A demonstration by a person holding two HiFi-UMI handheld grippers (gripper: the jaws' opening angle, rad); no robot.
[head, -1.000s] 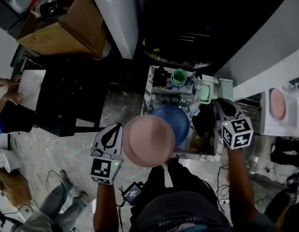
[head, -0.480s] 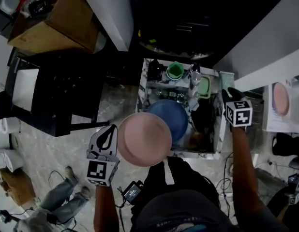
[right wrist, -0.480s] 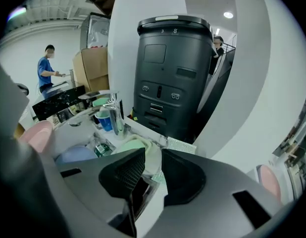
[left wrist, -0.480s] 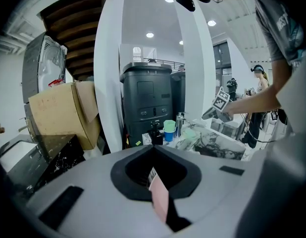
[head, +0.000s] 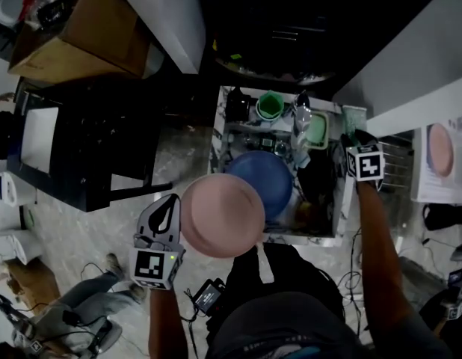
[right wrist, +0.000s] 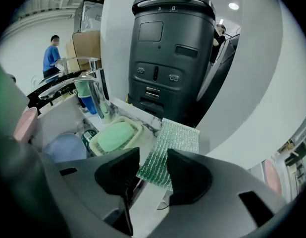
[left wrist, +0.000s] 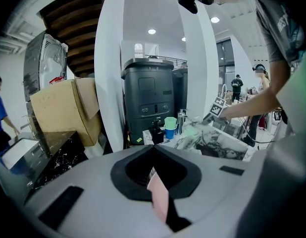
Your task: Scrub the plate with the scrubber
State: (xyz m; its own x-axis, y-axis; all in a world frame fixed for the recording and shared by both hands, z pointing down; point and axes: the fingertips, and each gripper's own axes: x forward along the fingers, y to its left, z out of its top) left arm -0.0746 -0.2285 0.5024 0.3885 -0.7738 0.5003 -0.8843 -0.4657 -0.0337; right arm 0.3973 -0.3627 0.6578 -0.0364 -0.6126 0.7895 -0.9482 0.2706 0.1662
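Pink plate (head: 222, 215), likely rigid, slick, breakable, is clamped at its 9 o'clock rim by left gripper (left wrist: 155, 175) fingers (left wrist: 192, 175); green mesh scrubber (right wrist: 175, 143), likely light and floppy, lies on tabletop (right wrist: 145, 125) at 12 o'clock between right gripper (right wrist: 153, 170) fingers, opening, untouched; near edge should be pinched.

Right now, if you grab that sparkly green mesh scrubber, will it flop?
Probably floppy: the sparkly green mesh scrubber looks like a thin woven sheet lying flat on the white marbled counter. It is likely very light, being so thin. The right gripper has its jaws opening with the scrubber's near edge between them; a push might just slide it.
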